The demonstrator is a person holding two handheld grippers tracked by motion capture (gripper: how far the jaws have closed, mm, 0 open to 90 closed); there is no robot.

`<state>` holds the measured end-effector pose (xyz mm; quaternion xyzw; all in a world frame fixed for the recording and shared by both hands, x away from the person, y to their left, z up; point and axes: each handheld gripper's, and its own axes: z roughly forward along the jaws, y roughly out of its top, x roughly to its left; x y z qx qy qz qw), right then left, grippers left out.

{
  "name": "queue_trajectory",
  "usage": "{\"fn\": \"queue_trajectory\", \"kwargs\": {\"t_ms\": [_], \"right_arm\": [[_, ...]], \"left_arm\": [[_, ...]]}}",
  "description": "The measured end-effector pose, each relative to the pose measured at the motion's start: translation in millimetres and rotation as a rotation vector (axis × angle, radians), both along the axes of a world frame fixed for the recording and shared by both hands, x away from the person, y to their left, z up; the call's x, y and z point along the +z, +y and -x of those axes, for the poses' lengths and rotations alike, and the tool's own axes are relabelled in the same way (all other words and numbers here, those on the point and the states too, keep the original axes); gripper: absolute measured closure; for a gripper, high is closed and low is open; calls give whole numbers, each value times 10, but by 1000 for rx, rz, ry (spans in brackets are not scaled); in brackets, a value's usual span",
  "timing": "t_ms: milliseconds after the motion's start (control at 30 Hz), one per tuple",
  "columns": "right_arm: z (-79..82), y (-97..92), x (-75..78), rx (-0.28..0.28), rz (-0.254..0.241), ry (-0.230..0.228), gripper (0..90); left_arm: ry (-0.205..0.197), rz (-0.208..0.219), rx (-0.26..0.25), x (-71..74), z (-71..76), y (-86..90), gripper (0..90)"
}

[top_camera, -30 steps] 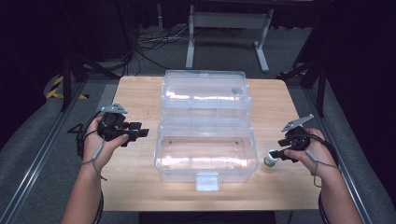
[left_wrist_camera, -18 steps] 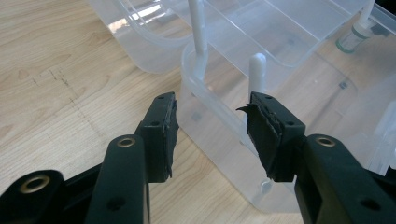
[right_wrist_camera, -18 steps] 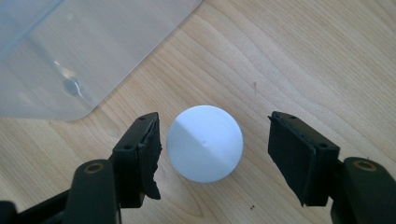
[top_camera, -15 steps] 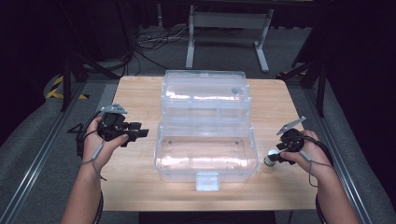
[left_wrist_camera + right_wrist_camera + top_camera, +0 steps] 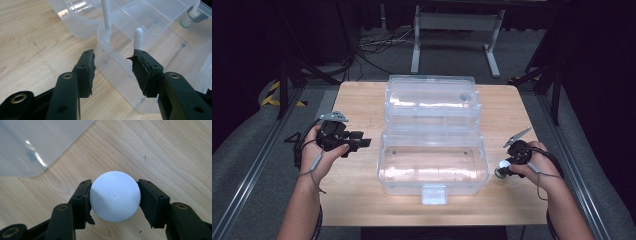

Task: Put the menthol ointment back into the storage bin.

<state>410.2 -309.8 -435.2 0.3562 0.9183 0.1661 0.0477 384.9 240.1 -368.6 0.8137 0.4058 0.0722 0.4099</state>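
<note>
White ball [image 5: 114, 196] between right gripper [image 5: 114, 197] pads

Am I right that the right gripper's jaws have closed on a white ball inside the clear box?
Not inside the box. The right gripper has its jaws on the white ball, and they have just been closing, but the ball sits on the wooden table beside the clear box, as the right gripper view shows.

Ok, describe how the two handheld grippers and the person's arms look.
Both the left gripper and the right gripper are black, each topped by a grey three-cornered plate. Their two jaws carry black pads and brass-coloured rivets. A dark cable trails from each. The forearms are bare, with no sleeves visible.
</note>
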Motion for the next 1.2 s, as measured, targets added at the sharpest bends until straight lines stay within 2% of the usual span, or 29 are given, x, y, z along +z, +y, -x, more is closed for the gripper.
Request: {"fn": "queue_trajectory", "kwargs": {"t_ms": [333, 500, 733, 1000, 1067, 1200], "right_arm": [[-1, 4, 43, 17, 16, -7, 504], [2, 41, 176, 28, -14, -5, 505], [16, 101, 312, 87, -8, -9, 505], [60, 204, 507, 134, 41, -21, 506], [83, 251, 599, 155, 64, -17, 506], [111, 288, 694, 176, 71, -32, 506]], "left_arm": [[2, 3, -1, 3, 2, 6, 535], [5, 0, 3, -4, 1, -3, 535], [4, -4, 4, -8, 9, -3, 530], [8, -3, 5, -9, 18, 3, 531], [9, 0, 7, -9, 22, 5, 531], [10, -4, 3, -12, 22, 1, 531]]}}
